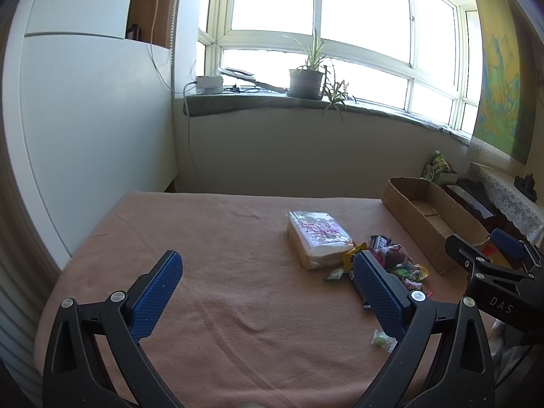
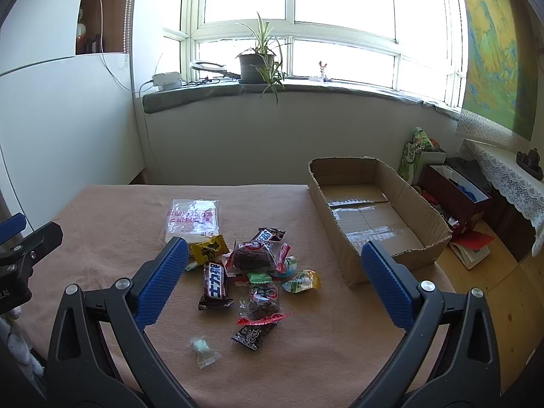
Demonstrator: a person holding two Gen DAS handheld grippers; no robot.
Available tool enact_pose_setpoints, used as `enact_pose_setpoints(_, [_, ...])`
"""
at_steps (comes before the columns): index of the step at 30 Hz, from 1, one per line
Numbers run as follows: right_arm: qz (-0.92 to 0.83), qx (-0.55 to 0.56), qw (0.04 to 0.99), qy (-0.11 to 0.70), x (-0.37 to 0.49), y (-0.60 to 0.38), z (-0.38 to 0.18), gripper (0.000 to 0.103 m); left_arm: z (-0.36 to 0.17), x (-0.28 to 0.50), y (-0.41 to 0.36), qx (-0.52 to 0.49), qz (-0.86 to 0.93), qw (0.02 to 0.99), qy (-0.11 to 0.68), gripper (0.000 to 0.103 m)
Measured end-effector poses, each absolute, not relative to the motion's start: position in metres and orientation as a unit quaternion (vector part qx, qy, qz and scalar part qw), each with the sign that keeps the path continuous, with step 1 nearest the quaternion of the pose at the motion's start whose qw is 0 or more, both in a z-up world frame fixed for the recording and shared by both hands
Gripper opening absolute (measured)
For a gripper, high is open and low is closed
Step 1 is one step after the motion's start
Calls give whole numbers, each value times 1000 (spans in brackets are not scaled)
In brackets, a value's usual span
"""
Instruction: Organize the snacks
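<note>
Potted plant (image 2: 256, 63) on windowsill (image 2: 190, 97), landscape painting (image 2: 493, 57) right.

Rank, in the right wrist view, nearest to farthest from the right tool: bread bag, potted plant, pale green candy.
1. Pale green candy: near cloth edge, close below the right tool.
2. Bread bag: mid-table, left.
3. Potted plant: on the windowsill, beyond the table.

Both rigs look the same: the left hand-held gripper (image 1: 267, 273) and right hand-held gripper (image 2: 275, 260) have matte black angular arms, round silver screws at the joints, and blue knurled finger pads (image 2: 163, 282). One arm reads "DAS" in white.
</note>
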State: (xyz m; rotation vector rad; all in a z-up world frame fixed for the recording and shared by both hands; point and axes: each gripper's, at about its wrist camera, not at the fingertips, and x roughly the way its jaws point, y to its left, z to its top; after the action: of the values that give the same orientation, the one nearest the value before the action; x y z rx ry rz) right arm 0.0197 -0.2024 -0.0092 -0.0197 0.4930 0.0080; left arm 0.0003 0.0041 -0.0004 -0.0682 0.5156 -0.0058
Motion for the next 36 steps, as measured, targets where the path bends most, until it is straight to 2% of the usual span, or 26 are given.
enact_pose_setpoints(36, [1,-10,968,251,22,-205,-14,103,-4,4,0,-31,-10,965,262,99])
